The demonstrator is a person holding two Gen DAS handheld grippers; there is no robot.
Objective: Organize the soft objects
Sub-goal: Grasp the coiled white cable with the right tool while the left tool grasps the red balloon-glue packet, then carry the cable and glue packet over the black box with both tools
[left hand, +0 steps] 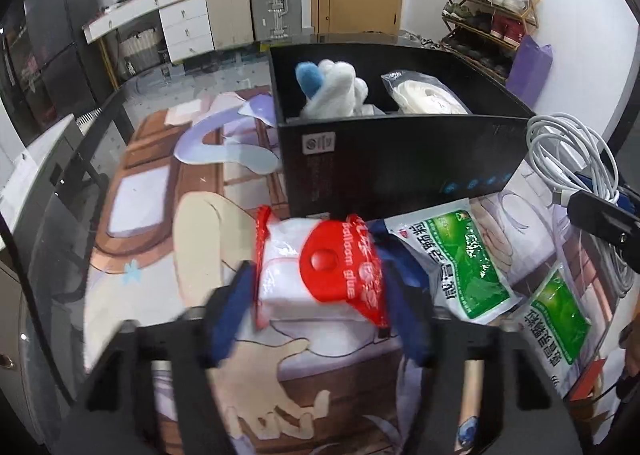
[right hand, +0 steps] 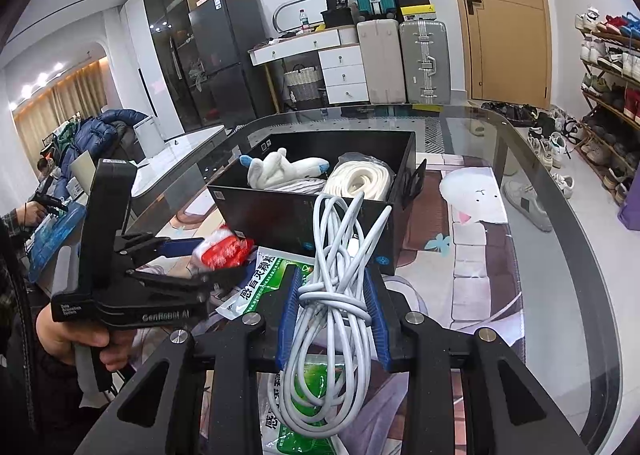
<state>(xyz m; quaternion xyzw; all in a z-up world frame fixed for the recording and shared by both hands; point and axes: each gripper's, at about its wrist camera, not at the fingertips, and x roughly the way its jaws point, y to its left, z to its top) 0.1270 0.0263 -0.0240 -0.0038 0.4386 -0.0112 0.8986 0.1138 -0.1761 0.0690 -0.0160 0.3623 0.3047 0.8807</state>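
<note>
1. Softness is to be expected of the red-and-white packet (left hand: 320, 275): a light, crinkly plastic wrap around a squashy white pad, judged slippery on its glossy film and easily crushed if squeezed hard. It is best taken across its padded middle, not by the loose red seam.
2. The packet is seen between the blue pads of the left tongs (left hand: 316, 295), low over the worktop (left hand: 160, 255) just before the black box (left hand: 400, 167). The pads appear to be pressed on its two sides.
3. The white cable bundle (right hand: 336, 295) is limp, light and prone to uncoiling; it is held near its knotted waist, where the loops are tied.
4. The right tongs (right hand: 334, 315) are clamped on that bundle, with loops hanging below and above the pads, near the box's front wall.
</note>
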